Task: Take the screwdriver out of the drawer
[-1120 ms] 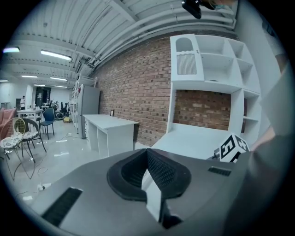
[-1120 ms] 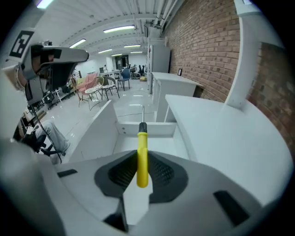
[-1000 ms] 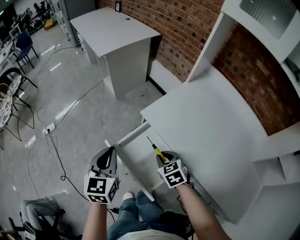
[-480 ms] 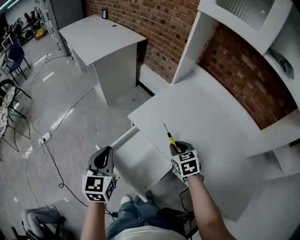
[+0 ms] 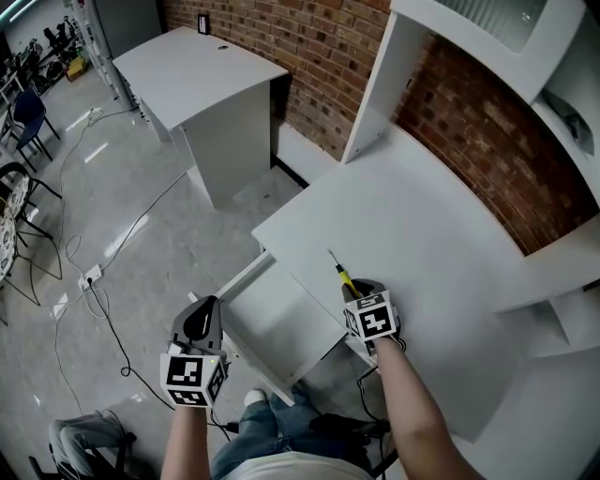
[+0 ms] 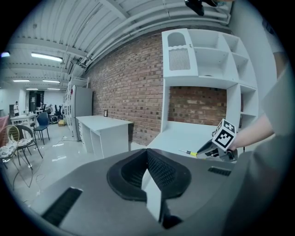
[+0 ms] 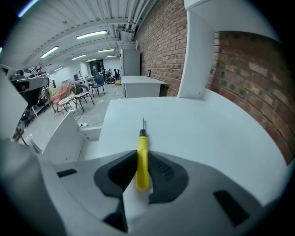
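A screwdriver (image 5: 338, 273) with a yellow handle and a thin metal shaft sticks out ahead of my right gripper (image 5: 352, 290), which is shut on the handle. In the right gripper view the screwdriver (image 7: 142, 152) points out over the white desk top (image 7: 193, 133). It hangs above the near left part of the desk top (image 5: 412, 234), just right of the open white drawer (image 5: 281, 317). My left gripper (image 5: 206, 307) hangs left of the drawer's front, shut with nothing in it. The left gripper view shows its own jaws (image 6: 150, 173) closed and the screwdriver (image 6: 190, 153) off to the right.
A white shelf unit (image 5: 487, 28) stands on the desk against the brick wall (image 5: 309, 37). A second white desk (image 5: 192, 70) is at the far left. Cables (image 5: 103, 281) trail over the grey floor. The person's legs (image 5: 272, 427) are under the drawer.
My right gripper has carried the screwdriver rightward from above the open drawer to above the desk top. The left gripper has stayed by the drawer front.
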Available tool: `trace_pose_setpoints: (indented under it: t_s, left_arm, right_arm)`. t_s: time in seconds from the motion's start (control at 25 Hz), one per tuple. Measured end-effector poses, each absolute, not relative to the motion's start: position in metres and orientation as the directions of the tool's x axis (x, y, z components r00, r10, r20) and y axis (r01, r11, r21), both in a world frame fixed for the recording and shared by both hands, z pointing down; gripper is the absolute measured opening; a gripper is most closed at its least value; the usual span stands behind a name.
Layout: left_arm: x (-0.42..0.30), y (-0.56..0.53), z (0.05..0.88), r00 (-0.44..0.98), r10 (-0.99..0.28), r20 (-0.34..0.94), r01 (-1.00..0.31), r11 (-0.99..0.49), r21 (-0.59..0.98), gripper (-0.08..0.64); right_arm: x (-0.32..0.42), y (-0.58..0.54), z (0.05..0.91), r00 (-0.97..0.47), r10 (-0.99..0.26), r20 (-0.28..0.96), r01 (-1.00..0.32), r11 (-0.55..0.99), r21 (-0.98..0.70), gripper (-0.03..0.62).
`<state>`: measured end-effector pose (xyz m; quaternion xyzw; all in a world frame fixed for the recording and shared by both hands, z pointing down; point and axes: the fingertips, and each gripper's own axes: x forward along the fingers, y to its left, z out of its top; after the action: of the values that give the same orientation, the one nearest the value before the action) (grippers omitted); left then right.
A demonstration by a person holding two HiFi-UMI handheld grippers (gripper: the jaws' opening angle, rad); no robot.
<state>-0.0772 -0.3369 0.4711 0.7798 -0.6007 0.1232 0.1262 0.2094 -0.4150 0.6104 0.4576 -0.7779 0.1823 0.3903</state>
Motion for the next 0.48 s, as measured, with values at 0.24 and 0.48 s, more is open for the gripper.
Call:
trace_pose_setpoints:
  t_s: [0.24,0.48]
  left_arm:
    - [-0.083,-0.335,0.464,0.250,-0.909,0.334,-0.967,-0.251,0.041,0.008]
    - [-0.084,-0.330,0.452,0.276,-0.913,0.299,-0.960,-0.275,0.045,0.008]
  right_arm:
    - [0.208,-0.417,0.606,-0.259,-0.593,0.763,-0.865,0.493,0.089,0.169]
    - [0.202,-0.405,0.564,-0.254,-0.668,0.699,-0.877,0.463,0.124,0.169]
